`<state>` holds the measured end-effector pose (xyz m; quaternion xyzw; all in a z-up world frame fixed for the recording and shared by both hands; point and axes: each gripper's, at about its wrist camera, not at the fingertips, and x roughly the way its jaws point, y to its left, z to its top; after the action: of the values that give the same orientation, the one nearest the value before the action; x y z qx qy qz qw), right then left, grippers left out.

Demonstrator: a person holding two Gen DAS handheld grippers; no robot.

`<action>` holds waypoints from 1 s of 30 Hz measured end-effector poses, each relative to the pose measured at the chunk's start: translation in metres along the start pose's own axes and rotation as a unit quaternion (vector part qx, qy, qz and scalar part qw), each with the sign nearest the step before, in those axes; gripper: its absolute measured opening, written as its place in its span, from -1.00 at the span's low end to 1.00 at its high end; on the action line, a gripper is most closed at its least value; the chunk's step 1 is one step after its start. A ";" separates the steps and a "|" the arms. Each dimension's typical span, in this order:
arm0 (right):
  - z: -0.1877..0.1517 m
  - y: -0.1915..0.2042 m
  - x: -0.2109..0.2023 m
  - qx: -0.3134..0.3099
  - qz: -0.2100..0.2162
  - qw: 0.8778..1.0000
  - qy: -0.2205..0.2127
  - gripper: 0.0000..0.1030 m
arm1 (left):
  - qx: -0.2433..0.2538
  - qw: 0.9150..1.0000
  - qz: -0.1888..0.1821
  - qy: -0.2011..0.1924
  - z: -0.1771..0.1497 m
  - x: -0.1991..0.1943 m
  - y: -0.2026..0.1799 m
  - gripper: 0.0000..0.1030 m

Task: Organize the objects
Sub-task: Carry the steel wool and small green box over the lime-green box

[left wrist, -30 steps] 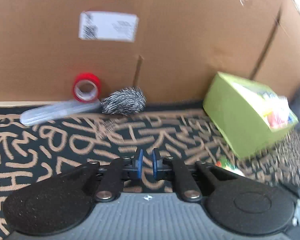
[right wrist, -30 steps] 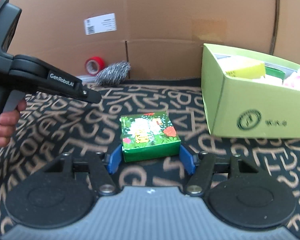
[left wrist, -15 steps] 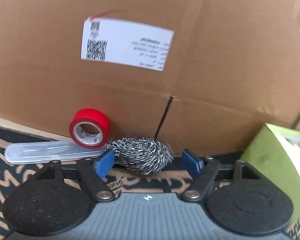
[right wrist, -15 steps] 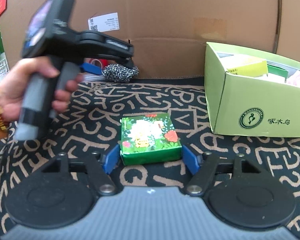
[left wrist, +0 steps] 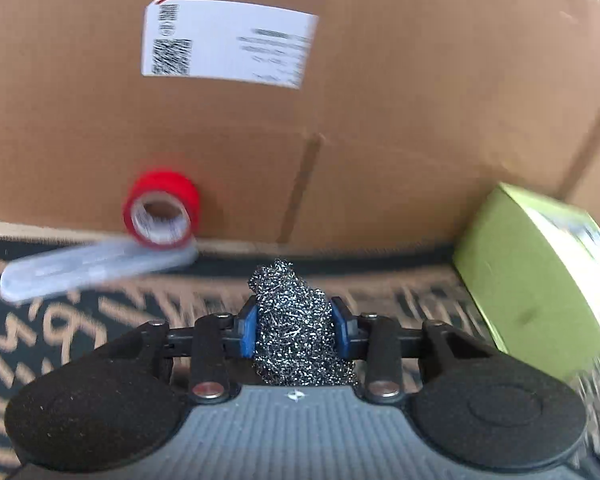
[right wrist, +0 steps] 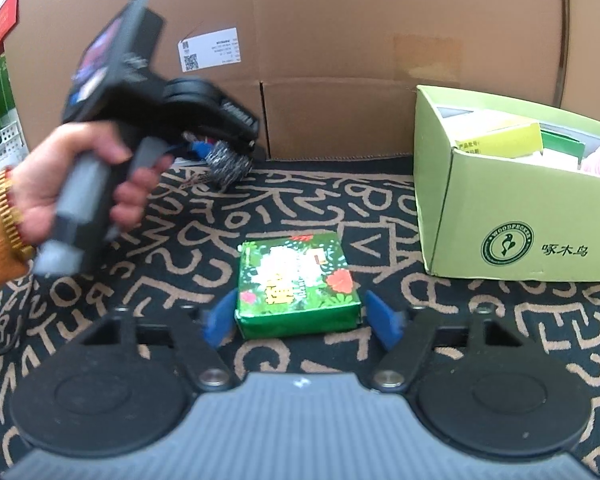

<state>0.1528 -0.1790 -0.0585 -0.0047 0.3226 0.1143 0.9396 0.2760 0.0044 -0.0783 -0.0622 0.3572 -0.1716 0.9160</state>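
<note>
The left gripper [left wrist: 294,330] has its blue pads pressed against both sides of the steel wool scrubber [left wrist: 296,328], which bulges out ahead of the fingertips. Beyond its left finger lie a red tape roll [left wrist: 162,210] and a clear plastic case [left wrist: 96,268]. The right gripper [right wrist: 300,318] is spread wide, its fingers flanking the green floral box [right wrist: 296,284] without touching; the lime cardboard box [right wrist: 512,216] sits beyond its right finger.

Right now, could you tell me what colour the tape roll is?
Red tape roll, white inner core; clearest in the left wrist view.
</note>
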 end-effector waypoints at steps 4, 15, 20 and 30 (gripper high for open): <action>-0.005 0.001 -0.007 -0.007 -0.001 1.000 0.003 0.22 | 0.055 0.998 -0.030 0.029 -0.027 -0.036 -0.009 -0.18; -0.006 0.010 -0.003 -0.042 0.001 0.999 0.010 0.31 | 0.058 0.998 -0.002 0.011 -0.057 -0.087 -0.008 0.33; -0.006 0.010 -0.002 -0.044 0.001 0.999 0.006 0.20 | 0.009 0.999 -0.009 0.031 -0.056 -0.073 -0.006 0.33; -0.013 0.005 -0.027 -0.028 0.012 0.999 -0.016 0.19 | 0.019 0.999 -0.008 0.041 -0.055 -0.070 -0.018 -0.26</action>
<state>0.1232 -0.1814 -0.0514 -0.0253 0.3047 0.1345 0.9426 0.1864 0.0130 -0.0704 -0.0404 0.3905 -0.1882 0.9003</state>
